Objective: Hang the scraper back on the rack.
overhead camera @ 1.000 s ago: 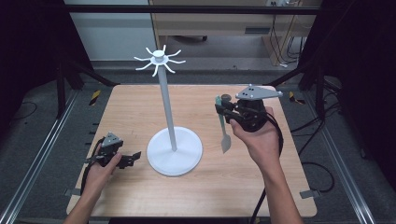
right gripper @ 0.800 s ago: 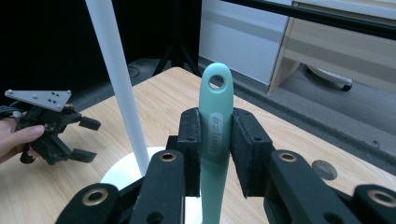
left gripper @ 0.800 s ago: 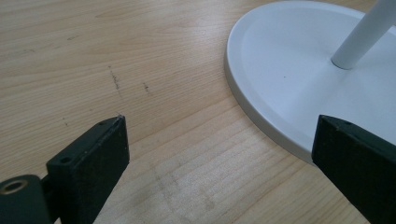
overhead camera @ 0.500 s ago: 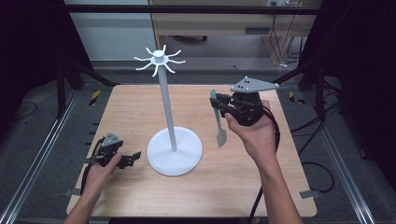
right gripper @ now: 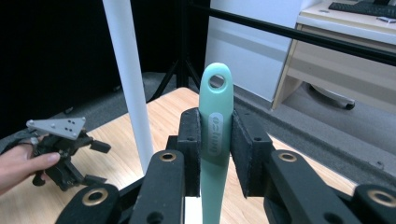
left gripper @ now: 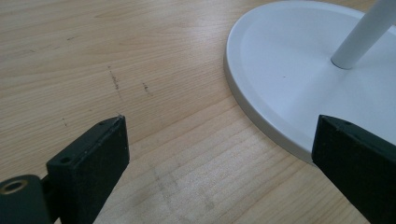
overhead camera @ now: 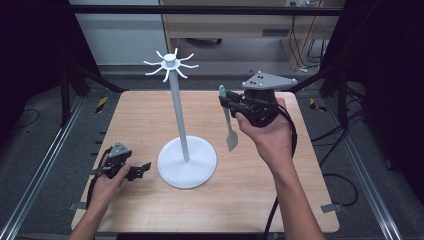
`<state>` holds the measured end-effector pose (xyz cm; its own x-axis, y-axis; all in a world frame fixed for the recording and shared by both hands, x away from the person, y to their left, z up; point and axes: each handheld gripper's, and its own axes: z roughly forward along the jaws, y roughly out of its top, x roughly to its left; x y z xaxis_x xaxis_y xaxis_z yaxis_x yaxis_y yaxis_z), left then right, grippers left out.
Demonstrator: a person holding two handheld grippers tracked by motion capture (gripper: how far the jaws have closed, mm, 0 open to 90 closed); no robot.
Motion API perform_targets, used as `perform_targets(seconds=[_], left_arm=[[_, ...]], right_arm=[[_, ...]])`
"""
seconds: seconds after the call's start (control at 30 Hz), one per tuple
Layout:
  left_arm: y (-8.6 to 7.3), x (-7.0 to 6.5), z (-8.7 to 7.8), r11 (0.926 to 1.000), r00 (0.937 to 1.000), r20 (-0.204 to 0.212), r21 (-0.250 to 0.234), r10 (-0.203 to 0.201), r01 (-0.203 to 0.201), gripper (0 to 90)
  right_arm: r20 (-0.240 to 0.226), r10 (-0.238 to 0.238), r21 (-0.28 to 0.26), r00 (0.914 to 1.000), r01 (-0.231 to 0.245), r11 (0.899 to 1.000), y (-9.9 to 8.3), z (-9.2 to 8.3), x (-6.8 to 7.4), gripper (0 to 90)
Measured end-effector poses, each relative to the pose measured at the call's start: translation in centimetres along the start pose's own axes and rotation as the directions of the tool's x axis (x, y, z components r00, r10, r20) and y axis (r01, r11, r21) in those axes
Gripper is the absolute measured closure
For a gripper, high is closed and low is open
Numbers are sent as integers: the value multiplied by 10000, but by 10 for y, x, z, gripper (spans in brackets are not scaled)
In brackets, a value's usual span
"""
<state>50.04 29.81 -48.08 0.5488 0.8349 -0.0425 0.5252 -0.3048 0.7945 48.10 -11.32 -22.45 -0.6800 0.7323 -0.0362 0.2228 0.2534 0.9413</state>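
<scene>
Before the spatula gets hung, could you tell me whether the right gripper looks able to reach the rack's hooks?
Probably yes: the right gripper holds the spatula upright, with open air up to the hooks.

Right gripper point(overhead camera: 226, 105) raised, jaws clamped — left gripper point(overhead camera: 142, 169) low, jaws apart.

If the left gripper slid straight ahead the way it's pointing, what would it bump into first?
Probably the round white base of the stand: it lies just ahead of the open left gripper, partly in line with one of its fingers.
</scene>
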Motion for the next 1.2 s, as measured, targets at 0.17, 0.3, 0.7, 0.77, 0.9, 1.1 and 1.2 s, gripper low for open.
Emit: perform_targets(seconds=[0.17, 0.3, 0.7, 0.77, 0.9, 1.1, 1.2], left_arm=[[0, 0, 0, 10000, 10000, 3, -4, 46, -46, 37], [0, 0, 0, 10000, 10000, 2, -3, 39, -39, 37], [0, 0, 0, 10000, 10000, 6, -2, 44, -44, 37], [0, 0, 0, 10000, 10000, 17, -7, 30, -30, 37], [0, 0, 0, 10000, 10000, 28, 6, 29, -29, 37], [0, 0, 0, 10000, 10000, 26, 8, 28, -28, 37], [0, -1, 0, 10000, 10000, 28, 5, 25, -25, 37]], right_arm=[[-75, -48, -132, 10000, 47, 9999, 9, 1, 4, 744], [-140, -12, -220, 9999, 9, 9998, 13, 2, 7, 744], [-356, -67, -472, 9993, 50, 9989, 26, 5, 14, 744], [-370, -85, -502, 9993, 66, 9987, 28, 5, 15, 744], [-417, -105, -539, 9991, 83, 9985, 32, 5, 18, 744], [-572, -159, -708, 9982, 119, 9974, 39, 4, 24, 743], [-616, -218, -760, 9979, 171, 9970, 40, 3, 26, 744]])
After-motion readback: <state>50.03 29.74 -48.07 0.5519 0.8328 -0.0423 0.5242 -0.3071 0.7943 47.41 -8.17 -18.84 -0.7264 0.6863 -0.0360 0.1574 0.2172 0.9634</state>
